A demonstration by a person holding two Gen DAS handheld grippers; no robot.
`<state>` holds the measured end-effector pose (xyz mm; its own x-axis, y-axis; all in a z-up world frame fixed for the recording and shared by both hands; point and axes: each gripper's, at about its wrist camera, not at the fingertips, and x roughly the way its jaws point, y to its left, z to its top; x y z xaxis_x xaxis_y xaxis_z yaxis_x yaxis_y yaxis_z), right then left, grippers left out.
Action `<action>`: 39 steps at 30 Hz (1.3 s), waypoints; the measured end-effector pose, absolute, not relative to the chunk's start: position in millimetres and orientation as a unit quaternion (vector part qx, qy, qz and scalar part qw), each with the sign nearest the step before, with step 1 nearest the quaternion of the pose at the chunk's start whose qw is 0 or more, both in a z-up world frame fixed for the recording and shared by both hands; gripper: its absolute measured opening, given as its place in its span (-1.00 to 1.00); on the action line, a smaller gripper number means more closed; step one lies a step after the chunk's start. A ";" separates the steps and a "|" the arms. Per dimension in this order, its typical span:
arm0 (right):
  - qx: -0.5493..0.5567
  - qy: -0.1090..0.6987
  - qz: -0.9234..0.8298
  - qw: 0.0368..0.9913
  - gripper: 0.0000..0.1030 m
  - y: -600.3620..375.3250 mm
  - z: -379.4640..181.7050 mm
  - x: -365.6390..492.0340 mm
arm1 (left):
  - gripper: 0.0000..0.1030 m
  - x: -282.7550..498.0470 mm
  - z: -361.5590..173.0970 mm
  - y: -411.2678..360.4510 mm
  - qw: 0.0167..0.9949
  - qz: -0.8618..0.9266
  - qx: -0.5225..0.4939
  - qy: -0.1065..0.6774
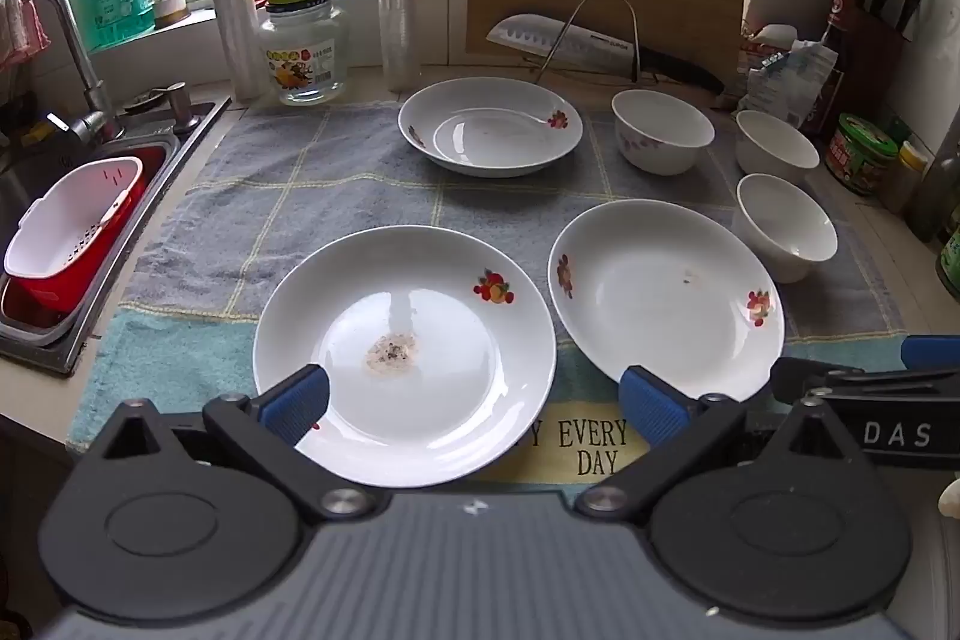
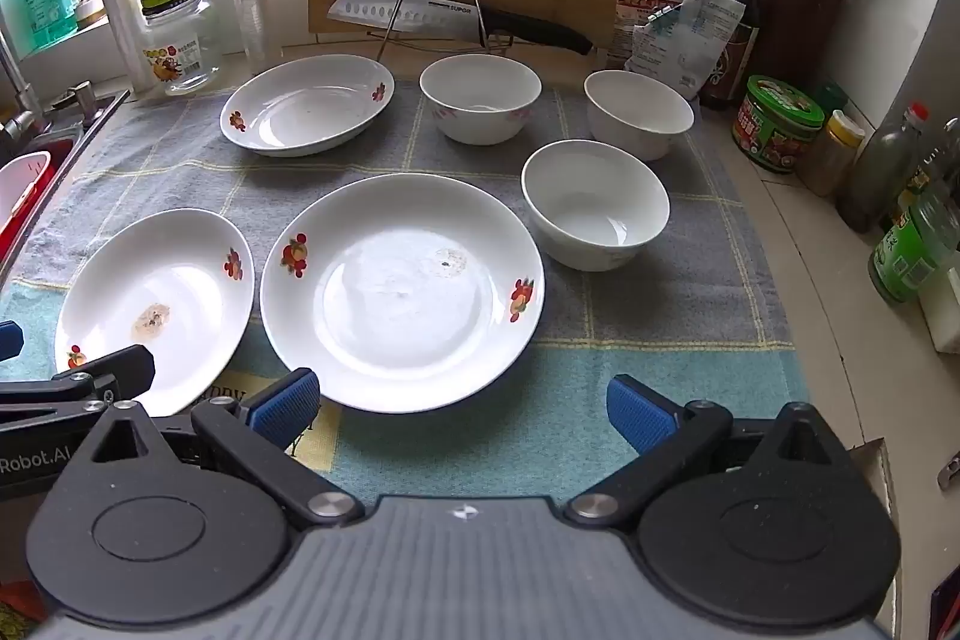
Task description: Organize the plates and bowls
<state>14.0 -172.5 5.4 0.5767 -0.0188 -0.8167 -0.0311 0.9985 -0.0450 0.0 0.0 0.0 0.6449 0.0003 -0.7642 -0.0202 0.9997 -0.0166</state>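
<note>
I hold both the left gripper [image 1: 474, 400] and right gripper [image 2: 462, 403] with jaws wide and empty above the towel's [image 2: 480, 436] near edge, since three plates [image 2: 402, 292] and three bowls [image 2: 594, 205] lie unstacked.

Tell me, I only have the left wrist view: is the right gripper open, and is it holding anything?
Observer: The right gripper is wide open with nothing between its fingers, and the teal end of the towel lies beneath it.
Operator: Is the near rim of the right-hand plate uncovered?
Observer: Yes. The near rim of that plate shows whole, and the gripper's left finger is just beside it.
Operator: Is there anything in the nearest bowl?
Observer: No. The bottom of that bowl shows bare and white.
</note>
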 end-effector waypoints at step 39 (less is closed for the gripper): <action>-0.028 0.461 0.004 0.887 1.00 -176.2 6.9 14.9 | 0.98 -0.5 6.0 -3.8 0.910 0.002 -0.016 0.415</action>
